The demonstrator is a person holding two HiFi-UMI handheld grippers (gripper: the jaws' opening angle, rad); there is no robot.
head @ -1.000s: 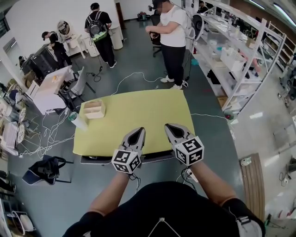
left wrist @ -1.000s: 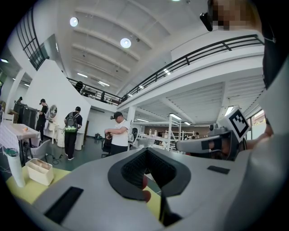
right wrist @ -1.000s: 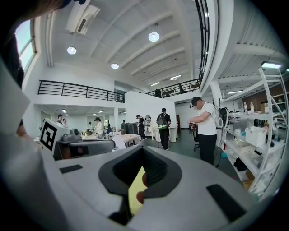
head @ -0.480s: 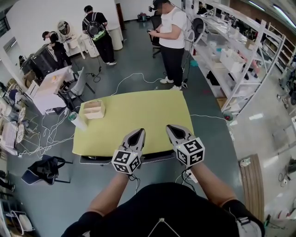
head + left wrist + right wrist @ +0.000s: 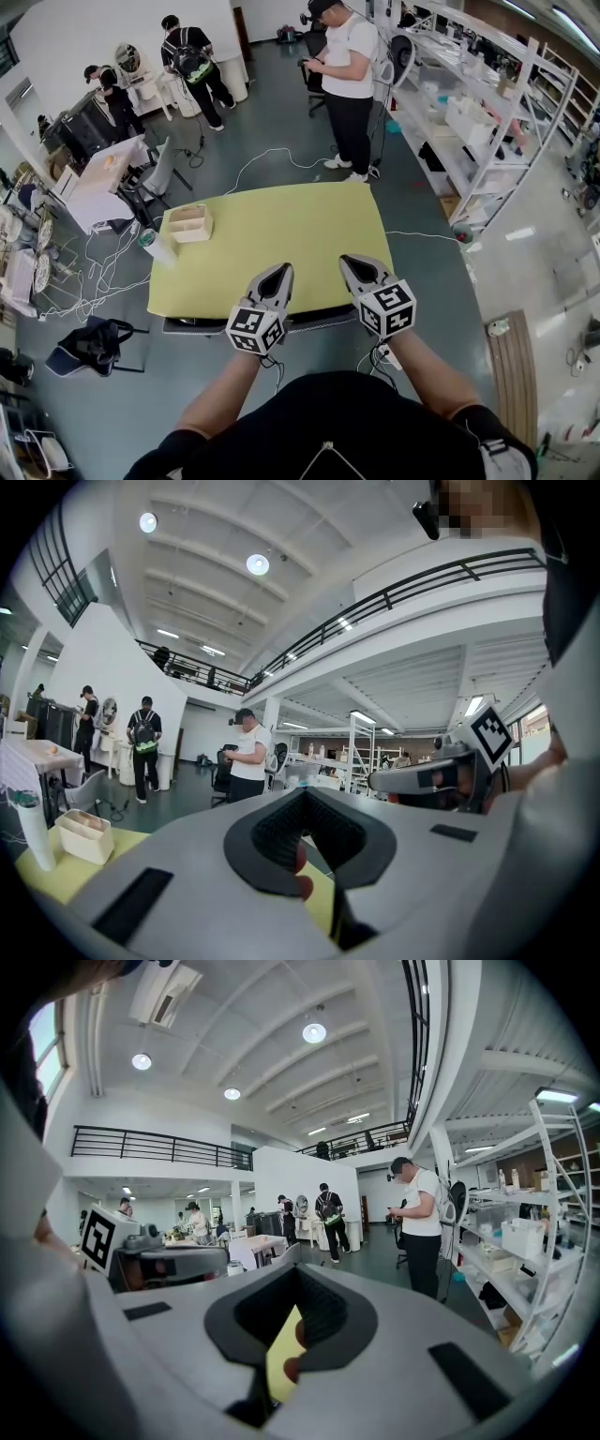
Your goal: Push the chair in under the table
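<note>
Head view: the left gripper (image 5: 279, 272) and right gripper (image 5: 350, 264) sit side by side over the near edge of the yellow desk (image 5: 281, 220), both jaws clenched on nothing, which suits pushing rather than grasping. The chair (image 5: 202, 324) shows only as a dark backrest strip along that edge, so it looks tucked in.

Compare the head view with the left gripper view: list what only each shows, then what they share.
Head view only: the dark chair back at the near edge of the yellow tabletop, and the black bag at lower left. Left gripper view only: the black balcony railing and round ceiling lamps. Both: that yellow tabletop, the beige open box, the person in a white T-shirt and the right gripper.
</note>
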